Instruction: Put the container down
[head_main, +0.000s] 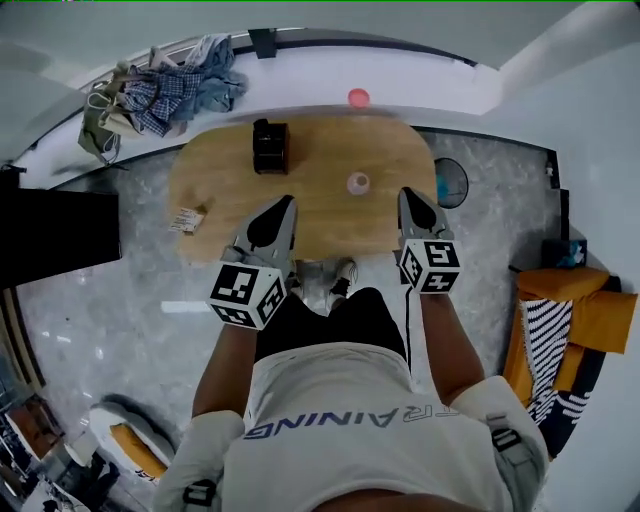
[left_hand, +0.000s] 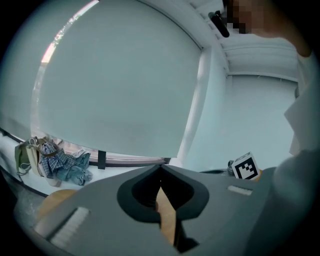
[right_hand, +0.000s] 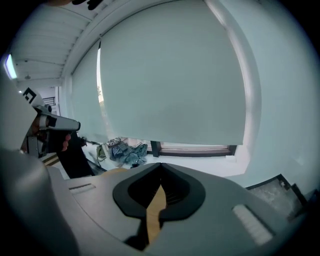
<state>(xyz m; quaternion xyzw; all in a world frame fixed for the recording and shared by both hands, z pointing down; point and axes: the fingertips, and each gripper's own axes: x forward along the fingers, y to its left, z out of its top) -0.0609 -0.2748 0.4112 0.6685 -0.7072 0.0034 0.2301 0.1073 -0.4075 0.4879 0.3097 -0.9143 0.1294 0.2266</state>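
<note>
In the head view a black box-shaped container (head_main: 270, 146) stands at the far middle of the oval wooden table (head_main: 220, 180). A small pinkish translucent cup (head_main: 357, 184) stands to its right, nearer me. My left gripper (head_main: 287, 204) hovers over the table's near edge, its jaws together with nothing in them. My right gripper (head_main: 408, 195) hangs just right of the cup, apart from it, also shut and empty. In the left gripper view the left gripper (left_hand: 160, 169) points at a window blind, and so does the right gripper (right_hand: 161, 167) in the right gripper view. Neither view shows the container.
A heap of clothes (head_main: 180, 85) lies on the white ledge beyond the table, with a pink round object (head_main: 358, 97) further right on it. A small packet (head_main: 187, 218) sits at the table's left end. An orange and striped bundle (head_main: 572, 325) is on the floor at right.
</note>
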